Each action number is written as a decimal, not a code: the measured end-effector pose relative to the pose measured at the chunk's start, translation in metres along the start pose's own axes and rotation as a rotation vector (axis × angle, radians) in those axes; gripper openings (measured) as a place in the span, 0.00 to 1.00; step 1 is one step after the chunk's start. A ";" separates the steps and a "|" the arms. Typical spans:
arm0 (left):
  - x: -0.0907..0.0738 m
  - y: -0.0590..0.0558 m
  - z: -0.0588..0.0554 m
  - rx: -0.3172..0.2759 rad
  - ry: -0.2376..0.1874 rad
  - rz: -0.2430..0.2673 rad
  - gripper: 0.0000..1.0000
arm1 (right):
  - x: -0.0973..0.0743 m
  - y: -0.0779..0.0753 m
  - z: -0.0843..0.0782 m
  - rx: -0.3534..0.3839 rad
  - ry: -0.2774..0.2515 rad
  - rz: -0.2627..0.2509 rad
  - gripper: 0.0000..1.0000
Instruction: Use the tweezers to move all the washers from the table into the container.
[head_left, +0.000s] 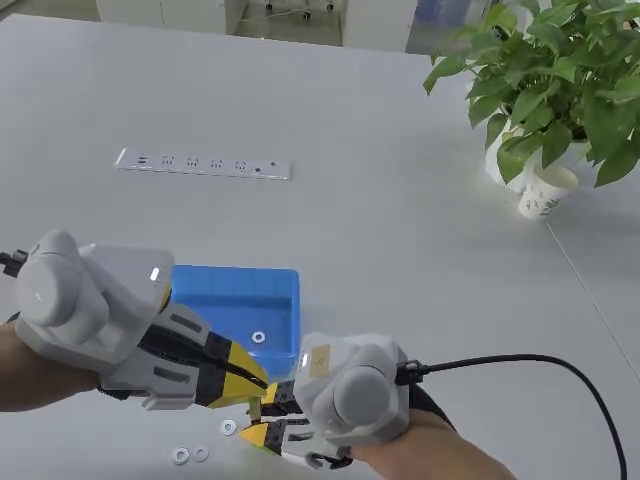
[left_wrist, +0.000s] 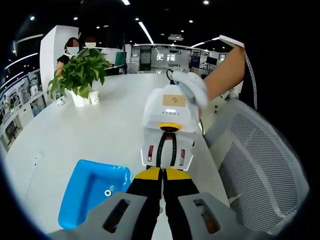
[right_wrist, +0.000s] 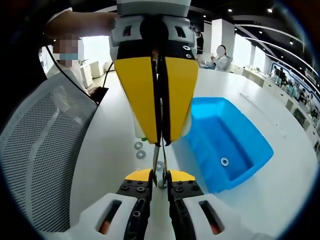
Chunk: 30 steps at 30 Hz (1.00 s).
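The metal tweezers (right_wrist: 159, 162) run between my two grippers, which face each other tip to tip. My left gripper (head_left: 263, 384), yellow-jawed, is shut on one end. My right gripper (head_left: 254, 420) is shut on the other end, its jaws (right_wrist: 160, 179) pressed against the thin blades. Three washers (head_left: 228, 428) (head_left: 181, 456) (head_left: 201, 454) lie on the table just below the grippers; two of the washers (right_wrist: 138, 145) also show beside the left jaws. The blue container (head_left: 235, 272) sits right behind, with one washer (head_left: 259, 338) inside.
A white power strip (head_left: 203, 165) lies further back on the table. A potted plant (head_left: 560, 80) and a paper cup (head_left: 545, 192) stand at the far right. A black cable (head_left: 520, 360) trails from the right gripper. A mesh chair (left_wrist: 260, 165) is at the table edge.
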<state>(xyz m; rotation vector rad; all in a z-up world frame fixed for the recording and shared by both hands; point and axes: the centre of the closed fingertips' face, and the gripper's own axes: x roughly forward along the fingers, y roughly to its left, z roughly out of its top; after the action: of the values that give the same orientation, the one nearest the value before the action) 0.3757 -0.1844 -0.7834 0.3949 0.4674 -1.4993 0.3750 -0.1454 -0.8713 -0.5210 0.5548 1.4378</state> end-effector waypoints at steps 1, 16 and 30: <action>0.000 0.000 0.000 -0.002 -0.001 0.000 0.03 | 0.000 0.000 0.000 0.001 0.000 0.002 0.13; 0.000 0.003 0.000 -0.020 -0.009 0.003 0.03 | 0.001 -0.001 -0.001 0.018 -0.009 0.006 0.12; 0.000 0.001 0.000 -0.015 -0.001 0.003 0.03 | 0.001 -0.001 -0.002 0.044 -0.010 0.013 0.10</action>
<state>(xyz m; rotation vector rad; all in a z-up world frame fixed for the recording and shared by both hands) 0.3767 -0.1846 -0.7831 0.3829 0.4766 -1.4922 0.3757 -0.1456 -0.8737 -0.4762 0.5818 1.4369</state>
